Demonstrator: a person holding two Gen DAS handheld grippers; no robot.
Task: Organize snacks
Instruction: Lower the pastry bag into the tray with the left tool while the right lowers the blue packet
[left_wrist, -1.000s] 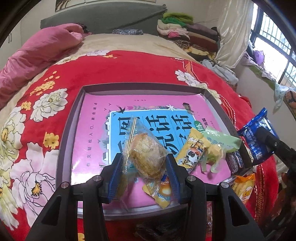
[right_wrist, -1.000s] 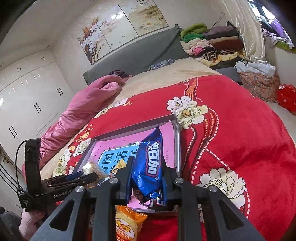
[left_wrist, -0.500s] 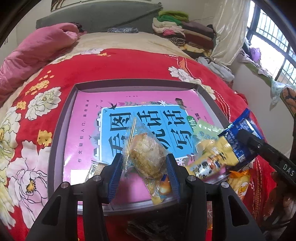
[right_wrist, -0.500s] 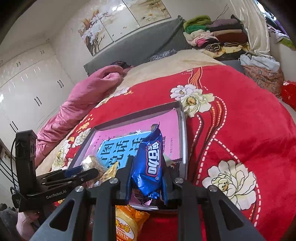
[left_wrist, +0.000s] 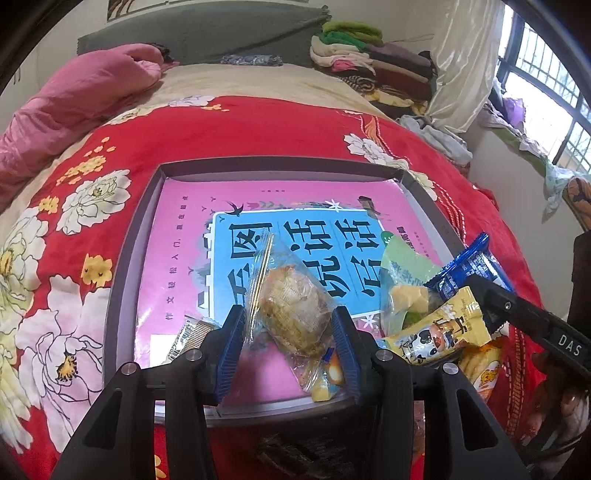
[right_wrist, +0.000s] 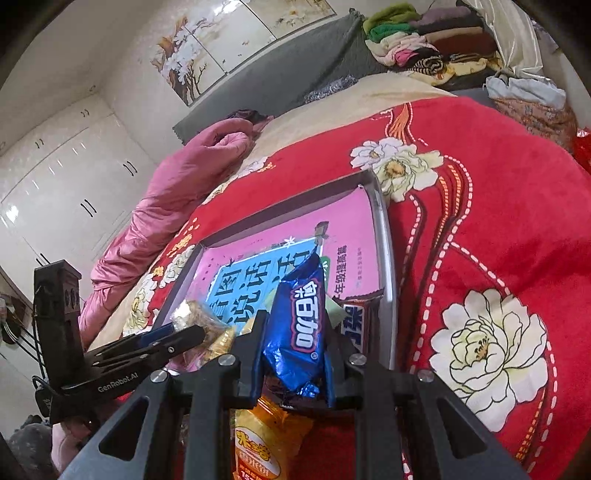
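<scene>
My left gripper (left_wrist: 288, 328) is shut on a clear-wrapped brown pastry (left_wrist: 291, 310), held over the near end of a grey tray (left_wrist: 122, 280) lined with a pink and blue book cover. My right gripper (right_wrist: 295, 343) is shut on a blue snack pack (right_wrist: 299, 321) at the tray's near right corner; in the left wrist view that blue snack pack (left_wrist: 461, 266) shows at the right. A green packet (left_wrist: 402, 269), a yellow cartoon packet (left_wrist: 443, 332) and a small silver-gold packet (left_wrist: 188, 336) lie in the tray. A dark brown bar (right_wrist: 358, 321) rests by the right rim.
The tray sits on a red flowered blanket (right_wrist: 498, 229) over a bed. An orange snack bag (right_wrist: 258, 443) lies just off the tray's near edge. A pink quilt (left_wrist: 74, 99) is bunched at the far left, and folded clothes (left_wrist: 369, 59) are stacked at the far right.
My right gripper has come down and inward with the blue pack toward the tray's right corner. The yellow cartoon packet has shifted right and toward the near edge. My left gripper stays in place.
</scene>
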